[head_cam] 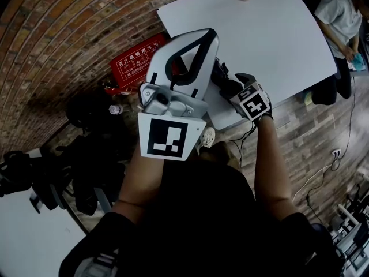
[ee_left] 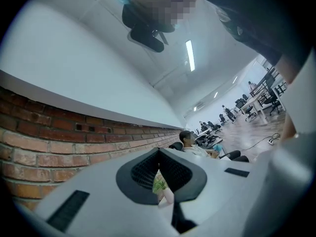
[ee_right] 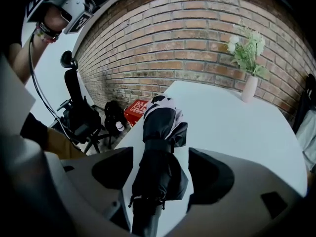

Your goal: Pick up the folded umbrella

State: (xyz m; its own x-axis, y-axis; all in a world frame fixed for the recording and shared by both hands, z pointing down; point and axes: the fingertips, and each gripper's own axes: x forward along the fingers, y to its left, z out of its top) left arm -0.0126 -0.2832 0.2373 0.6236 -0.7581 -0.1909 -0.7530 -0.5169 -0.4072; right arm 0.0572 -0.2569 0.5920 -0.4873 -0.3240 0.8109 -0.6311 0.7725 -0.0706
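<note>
While my right gripper (ee_right: pixel 160 169) has its jaws spread either side of the folded umbrella (ee_right: pixel 160 127) on the white bench (ee_right: pixel 232 127), my left gripper (ee_left: pixel 159 174) has its jaws pressed together, empty.

Dim, fisheye-warped frames with dark vignetted corners, glaring white table (head_cam: pixel 271 33)

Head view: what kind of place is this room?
Probably an open-plan office: a long red brick wall, a big white table, and desks with black office chairs farther back.
</note>
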